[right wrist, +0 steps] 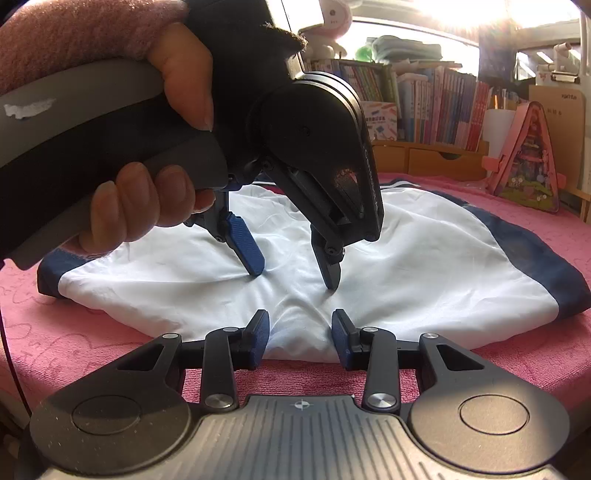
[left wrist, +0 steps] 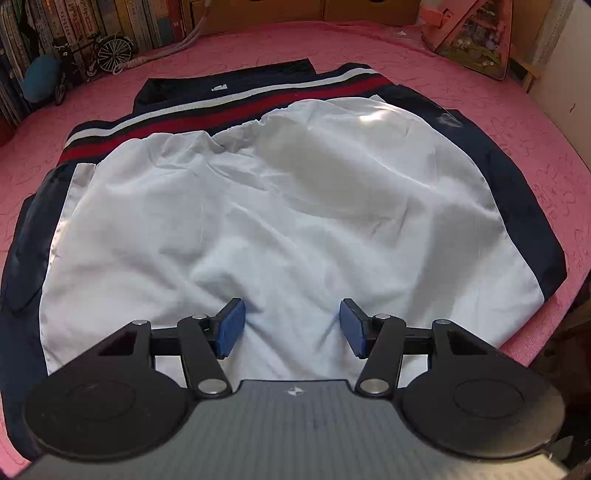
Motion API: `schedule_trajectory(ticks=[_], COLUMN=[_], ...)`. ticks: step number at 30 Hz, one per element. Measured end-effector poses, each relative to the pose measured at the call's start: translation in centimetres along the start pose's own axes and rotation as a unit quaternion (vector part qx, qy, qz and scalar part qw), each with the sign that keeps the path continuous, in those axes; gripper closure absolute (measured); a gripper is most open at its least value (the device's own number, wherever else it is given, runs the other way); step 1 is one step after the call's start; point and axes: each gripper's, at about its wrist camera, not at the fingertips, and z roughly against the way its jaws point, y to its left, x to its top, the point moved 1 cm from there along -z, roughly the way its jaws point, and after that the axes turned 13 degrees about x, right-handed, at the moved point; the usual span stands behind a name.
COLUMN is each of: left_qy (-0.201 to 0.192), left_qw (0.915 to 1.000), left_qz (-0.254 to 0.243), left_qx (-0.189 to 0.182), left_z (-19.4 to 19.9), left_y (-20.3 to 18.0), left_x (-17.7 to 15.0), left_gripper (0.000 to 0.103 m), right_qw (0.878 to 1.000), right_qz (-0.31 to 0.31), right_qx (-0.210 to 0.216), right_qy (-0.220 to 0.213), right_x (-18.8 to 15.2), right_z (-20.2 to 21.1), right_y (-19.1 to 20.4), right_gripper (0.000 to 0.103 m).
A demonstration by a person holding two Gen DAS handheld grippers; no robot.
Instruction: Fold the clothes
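Right gripper (right wrist: pixel 300 339) sits nearest, jaws partly open around a bunched white fold at the jacket's (right wrist: pixel 424 251) near edge. Left gripper (right wrist: pixel 295 275) presses down behind it, jaws apart, gripping nothing. Jacket lies flat on the pink cloth (right wrist: pixel 535 369).

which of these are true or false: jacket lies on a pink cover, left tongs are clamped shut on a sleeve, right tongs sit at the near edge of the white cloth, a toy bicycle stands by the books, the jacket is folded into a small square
1. The jacket lies on a pink cover. True.
2. The left tongs are clamped shut on a sleeve. False: they stand open, tips on the white cloth.
3. The right tongs sit at the jacket's near edge. True.
4. A toy bicycle stands by the books. True.
5. The jacket is folded into a small square. False: it lies spread out.
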Motion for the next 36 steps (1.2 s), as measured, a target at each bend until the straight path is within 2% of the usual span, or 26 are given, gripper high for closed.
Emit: schedule_trajectory(ticks=[2,4,12,15,17,21,24,26,28,31,36], left_qy=[-0.017,-0.026,-0.045,-0.036,-0.031,-0.051,-0.07,-0.086,-0.119,-0.177,-0.244], left_qw=[0.9998,0.9995,0.9955,0.9922,0.9915,0.9919,0.991,0.989,0.9849,0.9743,0.9519], left_qz=[-0.001,0.008,0.073,0.114,0.124,0.114,0.111,0.116,0.124,0.137,0.179], left_qx=[0.007,0.011,0.041,0.034,0.027,0.025,0.029,0.031,0.025,0.026,0.048], left_z=[-0.6,-1.4,-5.2,-6.2,-6.3,-6.0,-5.3,-4.2,-2.3,1.1,5.0], left_y=[-0.2,-0.2,1.2,2.3,2.7,2.6,2.8,2.9,3.2,3.4,1.6], left_x=[0.8,1.9,7.9,9.5,9.8,9.1,8.3,7.6,6.1,3.1,-4.4], left_gripper=[0.06,0.064,0.064,0.067,0.067,0.067,0.066,0.065,0.061,0.051,0.05], right_qw=[1.0,1.0,1.0,1.0,1.0,1.0,0.999,0.995,0.99,0.988,0.979], right_qz=[0.002,0.002,0.008,0.012,0.014,0.017,0.004,-0.037,-0.082,-0.103,-0.153], right_qx=[-0.001,-0.001,-0.003,-0.002,-0.001,0.003,0.036,0.079,0.09,0.05,-0.029], right_qy=[-0.001,-0.001,-0.004,-0.006,-0.006,-0.007,-0.023,-0.041,-0.065,-0.104,-0.127], right_x=[-0.1,-0.1,-0.3,-0.5,-0.6,-0.6,-0.9,-0.9,-0.8,-0.7,-0.9], right_z=[0.0,0.0,0.2,0.4,0.5,0.6,0.9,1.7,2.8,4.8,7.0], right_y=[0.0,0.0,0.3,0.4,0.3,0.2,-0.9,-2.9,-4.8,-7.5,-12.5], right_gripper=[0.065,0.065,0.065,0.065,0.065,0.065,0.062,0.062,0.058,0.055,0.053])
